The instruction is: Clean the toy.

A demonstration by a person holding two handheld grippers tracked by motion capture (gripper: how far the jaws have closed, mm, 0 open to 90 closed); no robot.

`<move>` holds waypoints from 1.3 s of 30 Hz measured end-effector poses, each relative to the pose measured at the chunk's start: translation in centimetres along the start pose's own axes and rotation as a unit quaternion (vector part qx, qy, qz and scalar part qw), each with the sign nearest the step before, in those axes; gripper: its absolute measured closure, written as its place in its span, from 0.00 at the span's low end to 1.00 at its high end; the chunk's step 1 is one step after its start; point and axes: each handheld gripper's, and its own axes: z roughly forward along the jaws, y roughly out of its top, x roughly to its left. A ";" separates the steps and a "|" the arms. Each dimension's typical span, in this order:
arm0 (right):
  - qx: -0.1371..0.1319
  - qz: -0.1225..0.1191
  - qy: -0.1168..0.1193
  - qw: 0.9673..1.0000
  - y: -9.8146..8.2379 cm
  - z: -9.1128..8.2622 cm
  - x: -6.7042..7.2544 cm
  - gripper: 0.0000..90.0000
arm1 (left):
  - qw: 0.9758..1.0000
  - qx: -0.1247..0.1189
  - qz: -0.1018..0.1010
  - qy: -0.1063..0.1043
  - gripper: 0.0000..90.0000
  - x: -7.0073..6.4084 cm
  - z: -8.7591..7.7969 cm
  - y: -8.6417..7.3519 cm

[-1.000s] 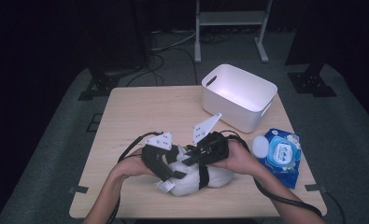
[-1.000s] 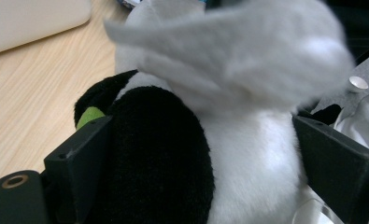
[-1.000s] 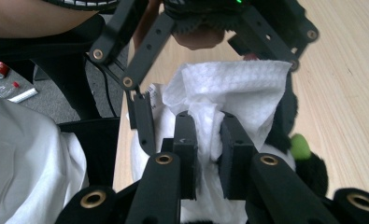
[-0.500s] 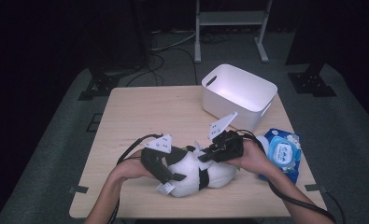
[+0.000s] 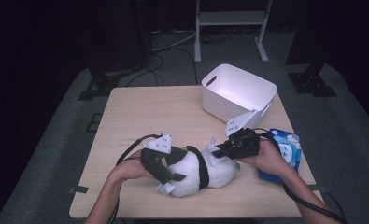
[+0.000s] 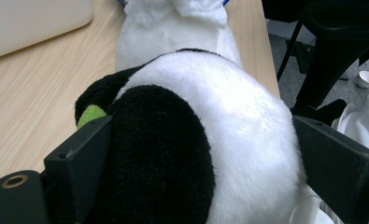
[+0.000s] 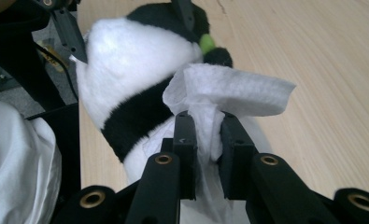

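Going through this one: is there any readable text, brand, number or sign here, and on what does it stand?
No text can be read.
Blue wipes pack: it carries print, too small and blurred to read.
Tag on the panda plush: too small to tell any print.
White bin and table: no markings visible.

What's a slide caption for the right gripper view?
Right gripper pinches a white wipe against the plush panda on the wooden table.

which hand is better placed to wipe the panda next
Right, likely. The right gripper already pinches the wipe right against the panda. The left gripper is clamped around the panda's body, holding it on the table.
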 end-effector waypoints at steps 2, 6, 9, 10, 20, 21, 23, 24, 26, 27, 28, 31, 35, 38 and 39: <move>-0.004 0.004 -0.005 1.000 -0.5 -0.4 -0.3 0.87 | 1.000 0.000 0.000 0.000 0.10 0.0 0.0 0.0; -0.008 0.017 -0.013 1.000 -1.5 -1.2 -0.8 0.87 | 1.000 0.001 0.000 0.000 0.10 -0.1 0.0 0.0; -0.012 0.031 -0.016 0.999 -2.3 -1.5 -1.1 0.87 | 1.000 0.002 0.003 -0.001 0.10 0.0 0.0 0.0; -0.013 0.034 -0.017 0.999 -2.6 -1.6 -1.3 0.87 | 1.000 0.002 0.003 -0.001 0.10 0.0 -0.1 0.0; -0.031 0.076 -0.019 0.996 -6.0 -2.0 -2.3 0.87 | 1.000 0.001 0.002 -0.001 0.10 0.0 -0.1 -0.1; -0.031 0.081 -0.020 0.996 -6.3 -2.0 -2.5 0.87 | 1.000 0.000 0.002 -0.001 0.10 0.0 -0.1 -0.1; -0.029 0.089 -0.020 0.995 -7.1 -1.9 -2.7 0.87 | 1.000 0.001 0.003 -0.001 0.10 0.0 -0.1 -0.1; -0.026 0.096 -0.021 0.995 -7.5 -1.8 -2.8 0.87 | 1.000 0.001 0.003 -0.002 0.10 0.0 -0.1 -0.1; -0.022 0.099 -0.022 0.995 -8.0 -1.7 -3.0 0.87 | 1.000 0.001 0.002 -0.002 0.10 0.0 -0.1 -0.1; -0.023 0.105 -0.020 0.994 -8.2 -1.8 -3.1 0.87 | 1.000 0.001 0.002 -0.002 0.10 0.0 -0.1 -0.1; -0.024 0.104 -0.020 0.994 -8.2 -1.8 -3.1 0.87 | 1.000 0.001 0.003 -0.001 0.10 0.0 -0.1 -0.1; -0.026 0.094 -0.023 0.995 -7.4 -2.3 -2.7 0.87 | 1.000 0.003 0.005 -0.001 0.10 0.0 -0.1 0.0; -0.029 0.073 -0.022 0.997 -5.7 -2.4 -2.1 0.87 | 1.000 0.004 0.006 0.000 0.10 -0.1 -0.1 0.0; -0.025 0.054 -0.018 0.998 -3.9 -2.1 -1.6 0.87 | 1.000 0.004 0.006 0.001 0.10 -0.2 -0.1 0.1; -0.024 0.048 -0.016 0.998 -3.4 -1.9 -1.4 0.87 | 1.000 0.003 0.006 0.001 0.10 -0.2 0.0 0.0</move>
